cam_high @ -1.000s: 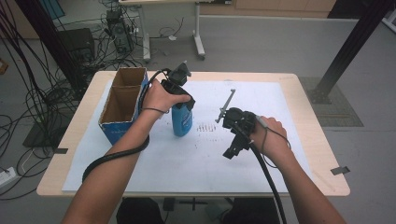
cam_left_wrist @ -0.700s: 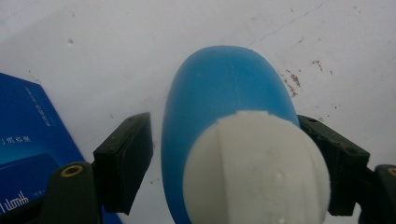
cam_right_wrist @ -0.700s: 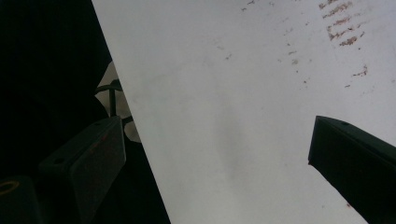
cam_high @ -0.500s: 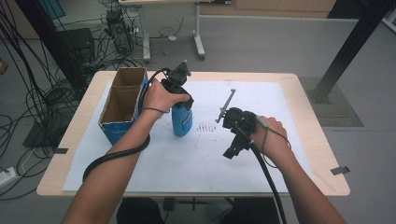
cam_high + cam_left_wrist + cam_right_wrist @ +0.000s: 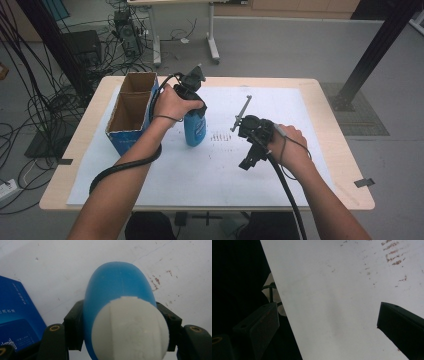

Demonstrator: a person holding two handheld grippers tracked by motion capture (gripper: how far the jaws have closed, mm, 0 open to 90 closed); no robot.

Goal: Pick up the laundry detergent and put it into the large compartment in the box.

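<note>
You're gripping a blue bottle (image 5: 194, 127) with a pale whitish cap, and it's looking smooth and rounded, a bit like a fat bullet, in the left gripper view (image 5: 117, 295). It's standing on the white paper sheet (image 5: 210, 175) that's covering the wooden table (image 5: 345, 165), left of the middle.

Going left to right: the open cardboard box (image 5: 131, 107) with blue sides is sitting just beside the bottle on its left, close enough that it's crowding that side. Its blue wall is showing at the edge of the left gripper view (image 5: 17, 322). Then your left gripper (image 5: 192, 85) is coming down over the top of the bottle; its jaws have just been closing and are now pressing on the bottle's sides just under the cap. Right of the bottle there are some rusty smudges on the paper (image 5: 220, 136), then a thin grey metal bar (image 5: 241, 112) lying on the sheet, near your other hand.

Your right gripper (image 5: 248, 162) is hovering over the paper, well apart from the bottle, jaws standing wide with nothing between them (image 5: 327, 322).

The bottle's long axis is running straight up and down, cap end pointing up into your left gripper, base sitting flat on the sheet.
</note>
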